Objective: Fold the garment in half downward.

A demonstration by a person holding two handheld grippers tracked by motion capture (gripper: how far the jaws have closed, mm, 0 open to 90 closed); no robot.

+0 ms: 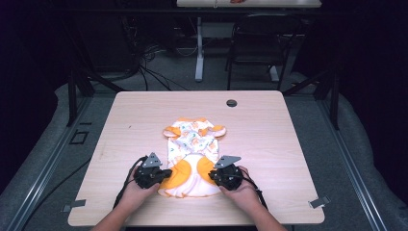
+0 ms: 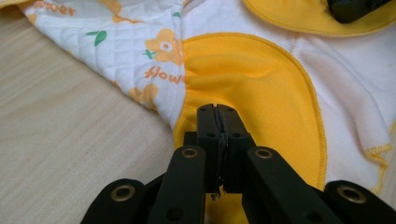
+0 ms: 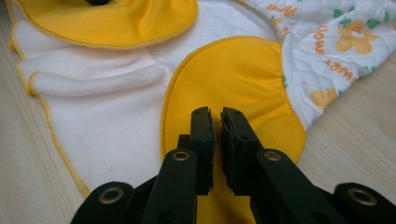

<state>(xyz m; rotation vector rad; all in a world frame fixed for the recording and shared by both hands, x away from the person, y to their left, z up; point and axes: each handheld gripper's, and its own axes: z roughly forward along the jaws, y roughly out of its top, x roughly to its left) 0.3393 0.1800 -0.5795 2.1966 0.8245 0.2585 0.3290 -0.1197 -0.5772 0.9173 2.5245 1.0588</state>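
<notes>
Pale wood tabletop (image 1: 269, 144). Baby garment (image 1: 192, 144), white and yellow with flower print, lies flat at its middle, toward your edge. Your left gripper (image 2: 218, 110) sits over the garment's left yellow patch (image 2: 243, 84), jaws pressed together; no cloth visibly pinched. Your right gripper (image 3: 218, 113), over the right yellow patch (image 3: 233, 74), shows a narrow slit between jaws.
</notes>
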